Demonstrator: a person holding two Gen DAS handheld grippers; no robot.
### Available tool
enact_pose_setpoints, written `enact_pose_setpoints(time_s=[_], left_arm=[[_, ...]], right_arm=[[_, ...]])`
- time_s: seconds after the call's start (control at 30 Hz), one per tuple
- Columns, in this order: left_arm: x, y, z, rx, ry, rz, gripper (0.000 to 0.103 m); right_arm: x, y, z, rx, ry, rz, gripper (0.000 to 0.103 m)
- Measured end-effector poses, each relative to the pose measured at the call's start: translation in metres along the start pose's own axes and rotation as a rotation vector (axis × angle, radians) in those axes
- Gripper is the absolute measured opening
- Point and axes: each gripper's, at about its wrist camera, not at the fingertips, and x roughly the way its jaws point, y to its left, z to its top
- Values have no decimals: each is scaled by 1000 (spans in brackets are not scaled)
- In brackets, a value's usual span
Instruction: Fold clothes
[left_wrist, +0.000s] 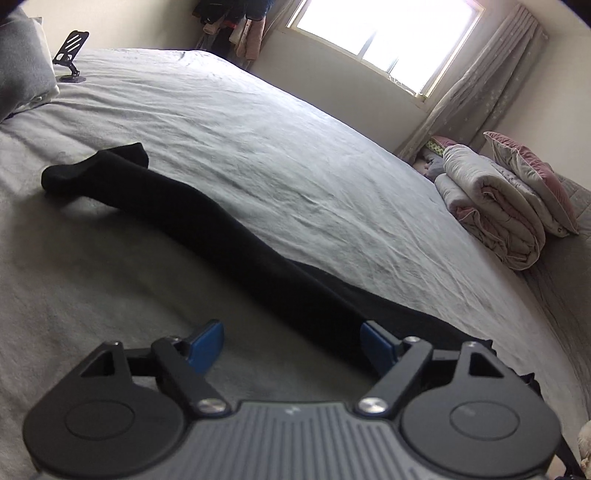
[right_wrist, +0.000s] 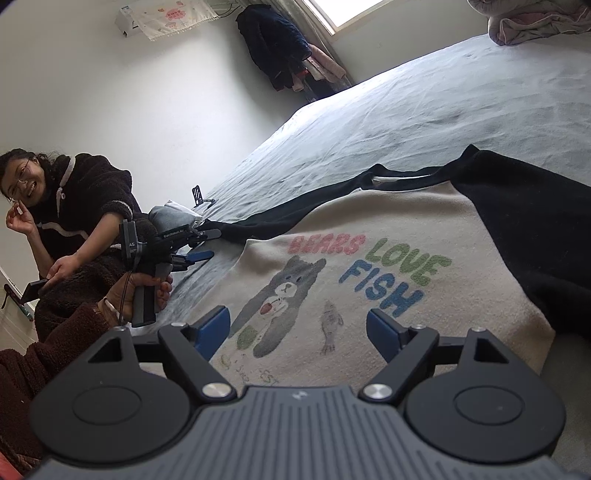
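Left wrist view runs along a black sleeve (left_wrist: 207, 229) lying stretched across the grey bed sheet (left_wrist: 295, 147), its cuff at the far end. The left gripper (left_wrist: 293, 343) stands released, jaws wide apart; the sleeve passes just beside the right blue pad (left_wrist: 376, 341) and nothing is pinched. Only this view shows the folded quilts (left_wrist: 491, 206) at the bed's far edge, the window (left_wrist: 388, 33) and the curtain (left_wrist: 491, 85).

Right wrist view alone shows the sweatshirt (right_wrist: 369, 280) itself: cream front up, flat on the bed, printed with a bear and "BEARS LOVE FISH", black sleeves spreading to either side. The right gripper (right_wrist: 299, 332) hangs open over its lower hem, gripping nothing. At the left a hand (right_wrist: 136, 295) in a dark red sleeve holds the other gripper by the sweatshirt's left sleeve, and a seated person (right_wrist: 74, 221) in a dark hoodie is behind it. A black phone stand (right_wrist: 201, 197) sits on the sheet in both views.
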Motion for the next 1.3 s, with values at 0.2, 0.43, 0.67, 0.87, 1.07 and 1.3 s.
enact_pose_setpoints(time_s=[0.2, 0.43, 0.67, 0.87, 1.07, 1.3], left_arm=[[16, -6, -1, -70, -26, -15, 88], [23, 9, -3, -246, -108, -152, 83], [28, 13, -11, -336, -170, -305, 54], [34, 6, -13, -320, -136, -225, 33], [36, -4, -13, -307, -98, -163, 33], [38, -6, -16, -320, -127, -134, 24]], right_arm=[[-2, 3, -1, -11, 2, 14, 84], [1, 8, -4, -46, 25, 12, 84], [5, 13, -5, -81, 37, -2, 84], [8, 19, -8, -124, 63, -5, 84], [9, 20, -10, -120, 75, 1, 84], [12, 24, -12, -139, 90, -3, 84]])
